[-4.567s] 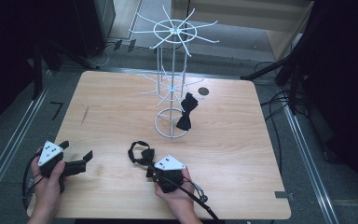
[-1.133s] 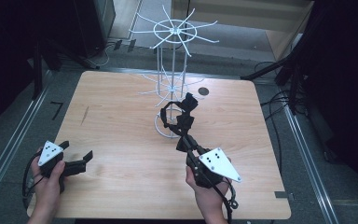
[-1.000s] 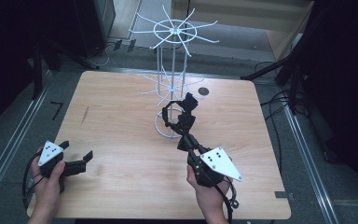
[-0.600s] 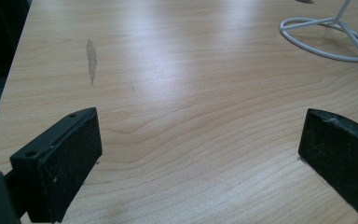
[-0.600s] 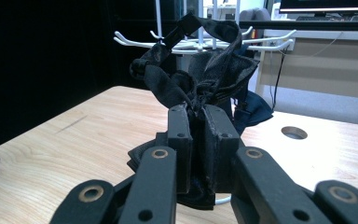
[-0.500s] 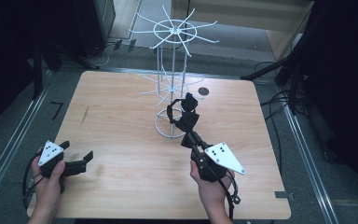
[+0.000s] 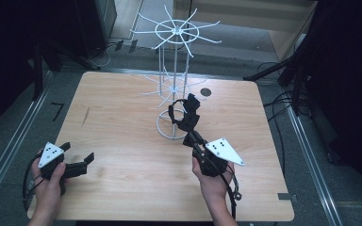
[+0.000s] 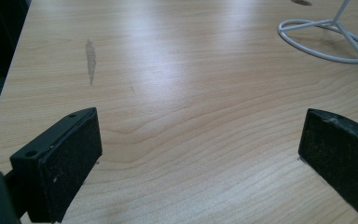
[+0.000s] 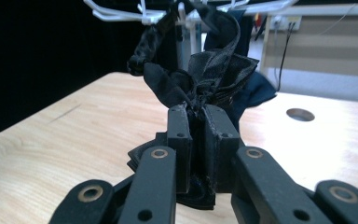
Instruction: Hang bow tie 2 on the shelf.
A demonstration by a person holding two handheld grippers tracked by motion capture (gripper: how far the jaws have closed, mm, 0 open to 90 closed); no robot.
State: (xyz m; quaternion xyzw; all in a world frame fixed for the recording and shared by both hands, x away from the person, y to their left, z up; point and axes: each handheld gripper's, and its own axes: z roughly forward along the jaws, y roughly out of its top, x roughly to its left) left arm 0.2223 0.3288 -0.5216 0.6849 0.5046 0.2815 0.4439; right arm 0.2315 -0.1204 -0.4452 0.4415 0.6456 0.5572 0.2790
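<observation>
Two grippers | right gripper [image 7: 192,137] raised, clamping bow tie [image 9: 200,88] | left gripper [image 7: 78,160] low, agape

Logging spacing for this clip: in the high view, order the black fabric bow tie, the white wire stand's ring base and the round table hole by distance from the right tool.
1. Black fabric bow tie: clamped in the right tool.
2. White wire stand's ring base: just beyond, to the left.
3. Round table hole: farthest, near the far edge.

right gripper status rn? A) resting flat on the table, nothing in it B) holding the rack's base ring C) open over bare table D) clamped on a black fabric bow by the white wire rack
D: in the right gripper view the right gripper has its jaws pressed together on the black bow, right beside the white wire rack.
</observation>
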